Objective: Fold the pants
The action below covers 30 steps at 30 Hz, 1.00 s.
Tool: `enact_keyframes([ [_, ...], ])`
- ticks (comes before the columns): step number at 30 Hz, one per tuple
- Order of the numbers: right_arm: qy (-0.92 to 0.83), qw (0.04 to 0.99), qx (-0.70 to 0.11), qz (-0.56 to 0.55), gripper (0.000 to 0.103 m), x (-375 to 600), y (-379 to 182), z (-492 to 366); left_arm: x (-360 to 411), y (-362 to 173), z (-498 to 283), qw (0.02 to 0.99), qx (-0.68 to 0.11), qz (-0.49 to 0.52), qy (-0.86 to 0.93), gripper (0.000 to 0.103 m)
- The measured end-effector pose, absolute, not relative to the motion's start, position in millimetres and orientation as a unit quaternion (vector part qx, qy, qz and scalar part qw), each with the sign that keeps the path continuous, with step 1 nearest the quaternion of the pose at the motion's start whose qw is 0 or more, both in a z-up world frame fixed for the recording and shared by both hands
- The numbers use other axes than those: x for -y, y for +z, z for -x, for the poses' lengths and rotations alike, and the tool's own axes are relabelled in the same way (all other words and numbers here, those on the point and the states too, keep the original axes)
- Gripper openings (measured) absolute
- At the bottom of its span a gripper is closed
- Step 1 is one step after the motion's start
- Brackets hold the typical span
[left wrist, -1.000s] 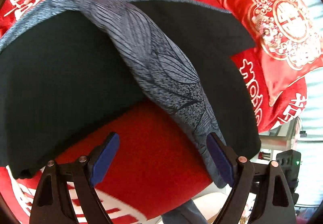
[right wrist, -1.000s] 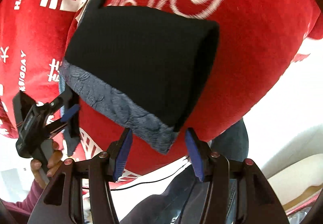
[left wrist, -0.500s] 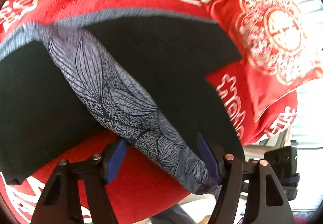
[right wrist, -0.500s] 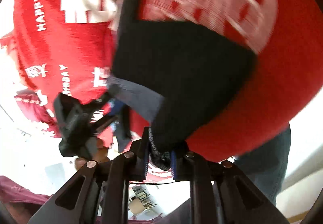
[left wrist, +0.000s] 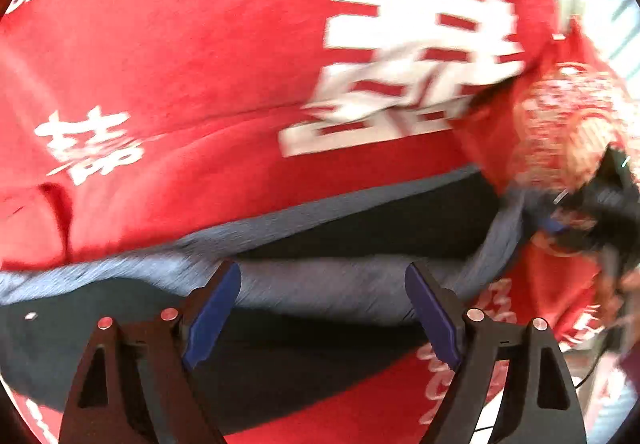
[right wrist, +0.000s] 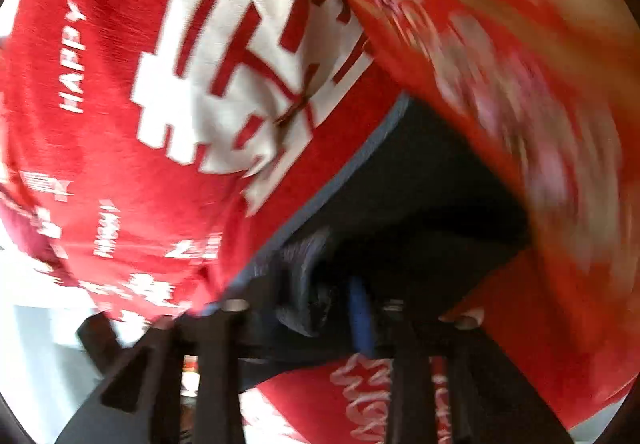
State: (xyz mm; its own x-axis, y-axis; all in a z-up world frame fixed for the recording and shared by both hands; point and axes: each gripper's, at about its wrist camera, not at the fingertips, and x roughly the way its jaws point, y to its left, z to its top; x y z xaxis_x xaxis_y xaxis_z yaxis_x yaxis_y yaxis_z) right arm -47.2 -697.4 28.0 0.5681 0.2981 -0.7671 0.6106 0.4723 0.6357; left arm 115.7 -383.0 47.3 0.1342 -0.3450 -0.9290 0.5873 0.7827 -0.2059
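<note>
The black pants (left wrist: 280, 356) with a grey patterned band (left wrist: 320, 284) lie on a red bedspread. In the left wrist view my left gripper (left wrist: 320, 308) is open, its blue pads on either side of the grey band, with cloth between the jaws. In the right wrist view, which is blurred, the black pants (right wrist: 424, 204) fill the lower middle. My right gripper (right wrist: 324, 308) is shut on a bunched grey and black corner of the pants. That gripper also shows at the right of the left wrist view (left wrist: 560, 224), holding the band's end.
The red bedspread (left wrist: 200, 64) with white characters covers the bed. A red and gold embroidered cushion (left wrist: 568, 116) lies at the right, and it shows close to the pants in the right wrist view (right wrist: 500, 64). Pale floor shows at the lower left (right wrist: 40, 344).
My right gripper stayed shut on the pants corner and carried it toward the cushion. My left gripper moved forward over the pants, and the grey band now lies across between its open jaws.
</note>
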Motion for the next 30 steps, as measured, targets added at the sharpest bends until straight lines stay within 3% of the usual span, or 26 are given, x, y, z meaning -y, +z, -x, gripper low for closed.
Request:
enact_keyframes([
  [2, -0.13, 0.748, -0.462, -0.458, 0.087, 703.9, 40.2, 33.7, 373.1, 31.4, -117.7, 0.747, -0.59, -0.119, -0.282, 0.085],
  [9, -0.133, 0.792, -0.468, -0.369, 0.087, 688.2, 66.9, 22.3, 339.8, -17.8, -118.7, 0.739, -0.633, -0.126, -0.191, 0.085],
  [15, -0.182, 0.731, -0.511, -0.414, 0.073, 678.7, 5.4, 70.2, 331.1, -39.8, -115.7, 0.732, -0.648, -0.124, -0.168, 0.085],
  [17, -0.199, 0.72, -0.505, -0.433, 0.072, 683.1, -9.4, 78.0, 332.3, -44.1, -114.4, 0.734, -0.645, -0.129, -0.169, 0.085],
  [19, -0.206, 0.716, -0.496, -0.447, 0.064, 692.6, -19.0, 74.3, 334.6, -44.8, -113.4, 0.738, -0.639, -0.138, -0.17, 0.085],
  [21, -0.219, 0.71, -0.498, -0.447, 0.023, 702.2, -21.4, 67.6, 336.4, -45.0, -113.8, 0.738, -0.638, -0.14, -0.169, 0.085],
  [22, -0.217, 0.715, -0.497, -0.441, 0.017, 704.3, -17.8, 65.1, 335.8, -44.3, -115.3, 0.738, -0.639, -0.139, -0.168, 0.085],
  [24, -0.208, 0.736, -0.495, -0.412, 0.015, 703.1, -5.6, 65.2, 335.4, -45.2, -116.0, 0.739, -0.637, -0.138, -0.169, 0.087],
  [26, -0.215, 0.731, -0.515, -0.393, 0.015, 703.6, -13.5, 70.9, 335.8, -47.6, -114.7, 0.745, -0.629, -0.15, -0.163, 0.096],
  [30, -0.235, 0.726, -0.54, -0.355, 0.038, 699.2, -14.5, 73.4, 333.4, -46.5, -120.7, 0.736, -0.644, -0.141, -0.153, 0.097],
])
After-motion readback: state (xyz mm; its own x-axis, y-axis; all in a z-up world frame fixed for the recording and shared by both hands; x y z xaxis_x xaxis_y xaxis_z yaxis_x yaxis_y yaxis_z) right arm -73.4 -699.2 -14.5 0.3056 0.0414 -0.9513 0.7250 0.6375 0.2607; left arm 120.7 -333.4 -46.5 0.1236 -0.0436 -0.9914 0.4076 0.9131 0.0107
